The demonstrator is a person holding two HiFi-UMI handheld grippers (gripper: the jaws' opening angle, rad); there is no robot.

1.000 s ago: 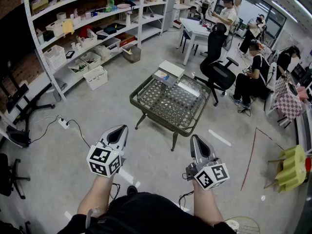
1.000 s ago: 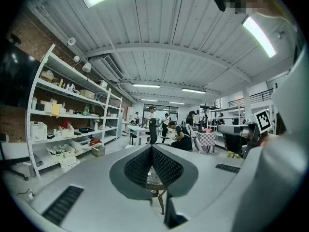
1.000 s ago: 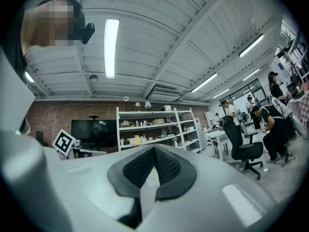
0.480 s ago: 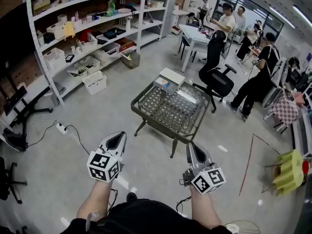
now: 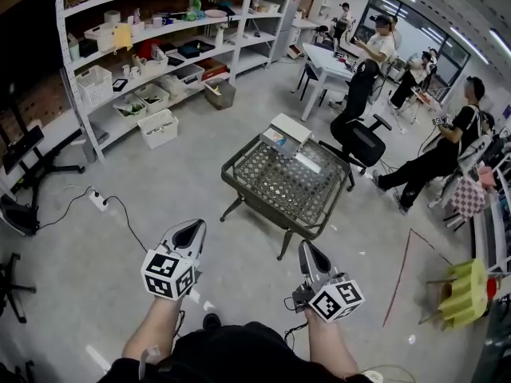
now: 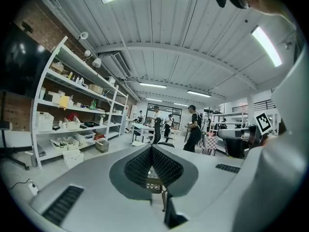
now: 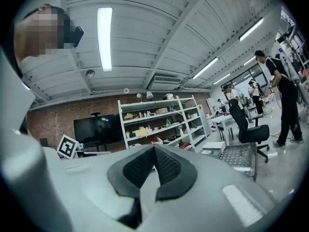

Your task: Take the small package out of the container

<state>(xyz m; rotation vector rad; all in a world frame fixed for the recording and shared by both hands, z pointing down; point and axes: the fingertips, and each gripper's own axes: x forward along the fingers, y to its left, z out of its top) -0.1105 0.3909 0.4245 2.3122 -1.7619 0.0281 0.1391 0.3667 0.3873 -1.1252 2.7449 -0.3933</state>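
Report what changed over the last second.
The left gripper and right gripper sank slightly lower in the head view. Nothing was taken or let go: both stay shut and empty. The white box still sits on the wire table, untouched.

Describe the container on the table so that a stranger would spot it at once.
Start at the low mesh-topped table standing alone in the middle of the open floor. On its far corner sits the white container, a boxy thing with something colourful showing at its near end. Its only neighbour on the table, a white piece, lies flat on the mesh.
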